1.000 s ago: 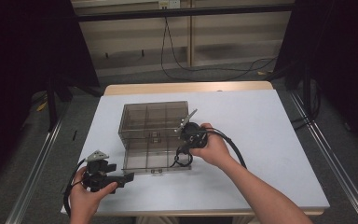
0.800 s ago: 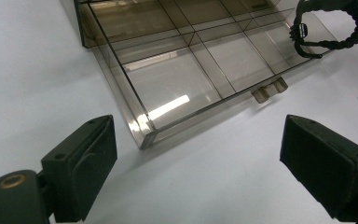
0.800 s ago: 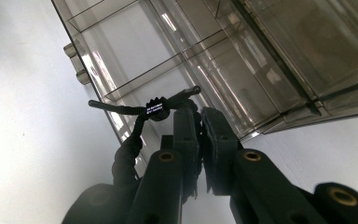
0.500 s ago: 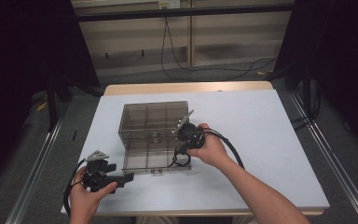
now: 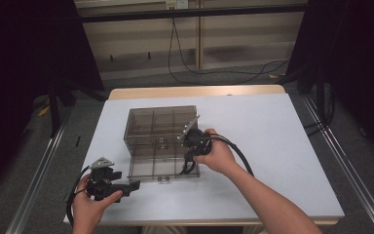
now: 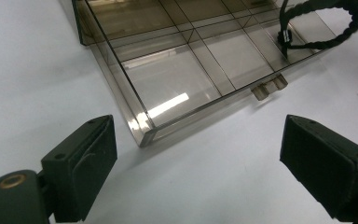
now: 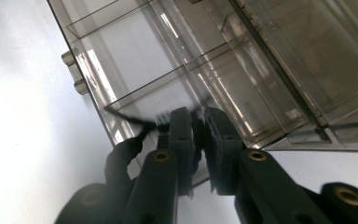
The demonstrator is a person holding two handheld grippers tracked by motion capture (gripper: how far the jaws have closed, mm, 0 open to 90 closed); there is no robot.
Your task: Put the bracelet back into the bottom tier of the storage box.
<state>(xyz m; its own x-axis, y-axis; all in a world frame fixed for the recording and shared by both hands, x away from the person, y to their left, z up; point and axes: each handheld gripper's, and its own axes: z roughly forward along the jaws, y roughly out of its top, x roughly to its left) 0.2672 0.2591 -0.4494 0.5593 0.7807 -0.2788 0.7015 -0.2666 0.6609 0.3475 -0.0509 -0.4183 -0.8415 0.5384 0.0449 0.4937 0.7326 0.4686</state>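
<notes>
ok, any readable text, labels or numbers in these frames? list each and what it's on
None can be read.
The clear plastic organizer box bears no label or print.
The left gripper and right gripper show no markings.
A small light plate on the back wall is too small to read.

Right tool (image 5: 191, 146) at open organiser box (image 5: 160, 127), left tool (image 5: 126, 186) apart

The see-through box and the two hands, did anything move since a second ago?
The right tool edged slightly left along the box's side, jaws nearly shut at the edge of the smoky box. The left tool stayed open on the table, and the box kept its place.
</notes>
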